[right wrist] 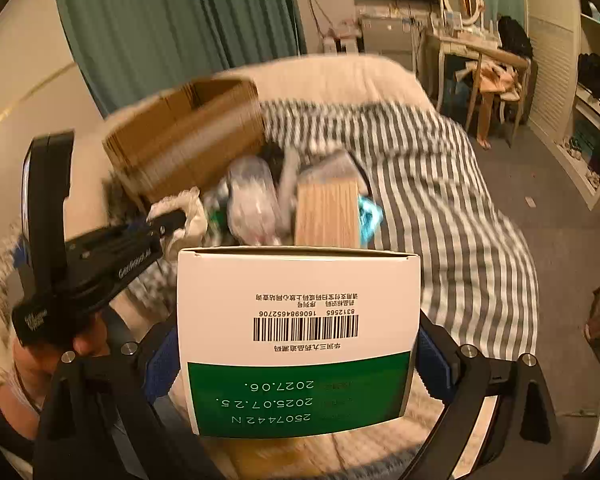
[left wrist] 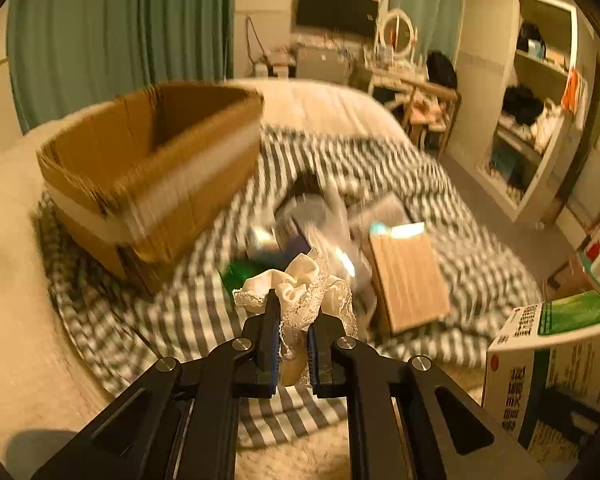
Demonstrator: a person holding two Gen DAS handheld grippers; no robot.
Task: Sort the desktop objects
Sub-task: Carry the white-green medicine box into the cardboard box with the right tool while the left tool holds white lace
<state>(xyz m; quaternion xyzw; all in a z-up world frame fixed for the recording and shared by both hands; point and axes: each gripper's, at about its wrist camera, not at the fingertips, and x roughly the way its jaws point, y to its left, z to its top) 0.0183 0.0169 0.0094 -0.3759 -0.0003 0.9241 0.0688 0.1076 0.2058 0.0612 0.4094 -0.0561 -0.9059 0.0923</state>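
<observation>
**Crowded middle, open stripes to the right**

The open cardboard box (left wrist: 152,168) stood on the left of the striped blanket (left wrist: 460,216), its mouth clear from above. Just beside it, a heap of plastic bags (right wrist: 252,204) and a flat brown carton (left wrist: 408,276) blocked the centre. The right gripper's (right wrist: 300,364) medicine box (right wrist: 300,340) walled off its own view ahead. Bare blanket lay free on the right.

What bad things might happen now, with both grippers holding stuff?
The lacy cloth is pinched only at its lower end in the left gripper, so it might slip out. The right gripper grips the medicine box by its sides; squeezing could dent it. The pile beside the carton might get bumped.
</observation>
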